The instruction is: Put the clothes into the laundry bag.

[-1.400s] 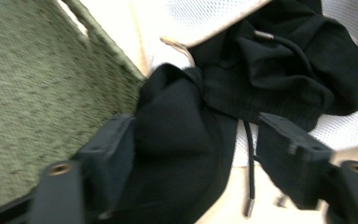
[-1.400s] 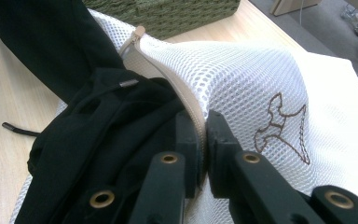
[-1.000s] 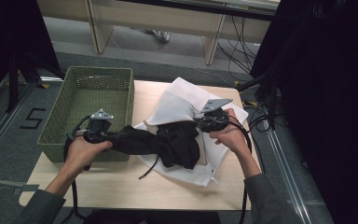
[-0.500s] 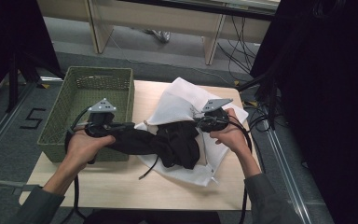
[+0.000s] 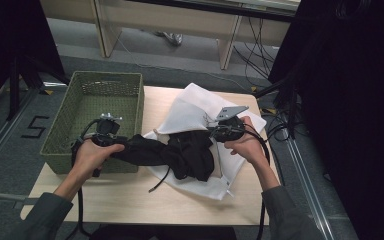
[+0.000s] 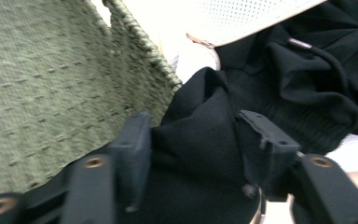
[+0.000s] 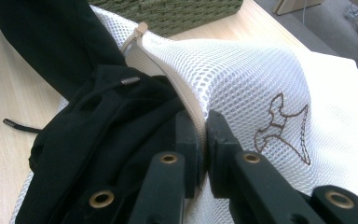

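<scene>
**Desk:** Black hoodie (image 5: 180,152) — where does it lie?

**Photographer:** Mid-table on the pale wooden table (image 5: 130,200), its bulk half inside the open mouth of a white mesh laundry bag (image 5: 190,112). One long part stretches left to the near right corner of the green woven basket (image 5: 80,100), which stands at the table's left end. A drawstring (image 5: 159,182) trails out toward the near edge.

**Desk:** And the left gripper (image 6: 191,140)?

**Photographer:** Held in the person's left hand (image 5: 92,152), just by the basket. In the left gripper view its jaws stand partly apart, with a thick fold of the black fabric bunched between them and pressing against both, the basket's wall just beyond at left.

**Desk:** The right gripper (image 7: 203,135)?

**Photographer:** In the right hand (image 5: 247,145), at the far right side of the garment. Its jaws are almost closed, pinching the bag's zippered rim (image 7: 186,100). The right gripper view shows the white mesh arching up to the right of the jaws, a brown outline emblem (image 7: 284,128) on it, and the hoodie below at left.
</scene>
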### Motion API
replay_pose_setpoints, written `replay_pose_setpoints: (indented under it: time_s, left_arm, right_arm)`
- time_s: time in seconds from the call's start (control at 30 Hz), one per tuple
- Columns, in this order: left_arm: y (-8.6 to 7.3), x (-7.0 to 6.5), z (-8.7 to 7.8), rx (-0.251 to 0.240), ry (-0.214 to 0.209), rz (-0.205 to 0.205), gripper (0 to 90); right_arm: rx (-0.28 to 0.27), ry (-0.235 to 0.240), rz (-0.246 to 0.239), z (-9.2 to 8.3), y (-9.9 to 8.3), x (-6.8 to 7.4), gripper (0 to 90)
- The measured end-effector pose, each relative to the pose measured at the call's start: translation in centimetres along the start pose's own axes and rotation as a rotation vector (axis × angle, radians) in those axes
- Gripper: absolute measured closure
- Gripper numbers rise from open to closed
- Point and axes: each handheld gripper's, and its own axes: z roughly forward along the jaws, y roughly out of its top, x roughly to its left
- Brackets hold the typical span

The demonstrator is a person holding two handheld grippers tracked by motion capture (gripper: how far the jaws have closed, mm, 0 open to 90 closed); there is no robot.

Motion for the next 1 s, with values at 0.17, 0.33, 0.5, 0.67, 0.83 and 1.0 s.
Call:
replay_pose_setpoints:
  time_s: [0.17,0.33,0.5,0.67,0.83,1.0]
  left_arm:
    - [0.1,-0.2,-0.2,-0.014,-0.03,-0.022,66.4]
    - [0.1,-0.9,-0.5,-0.029,0.014,0.027,71.6]
    - [0.3,-1.7,-1.1,-0.05,0.058,0.107,83.1]
    - [0.9,-3.0,-1.4,-0.038,0.076,0.196,84.8]
    - [2.5,-7.7,-3.0,-0.131,0.026,0.288,84.8]
    - [4.0,-13.8,-1.7,-0.146,-0.127,0.37,84.5]
  right_arm:
    - [0.002,0.011,0.004,-0.1,0.0,0.0,85.9]
    - [-0.002,0.003,-0.011,-0.1,0.0,-0.1,85.9]
    - [-0.001,0.003,-0.01,-0.1,0.0,-0.1,86.0]
    - [0.01,0.011,-0.001,-0.1,0.0,0.0,86.0]
    - [0.0,0.002,0.005,0.0,0.0,-0.1,86.0]
    - [0.006,0.011,0.002,-0.3,-0.1,-0.3,86.1]
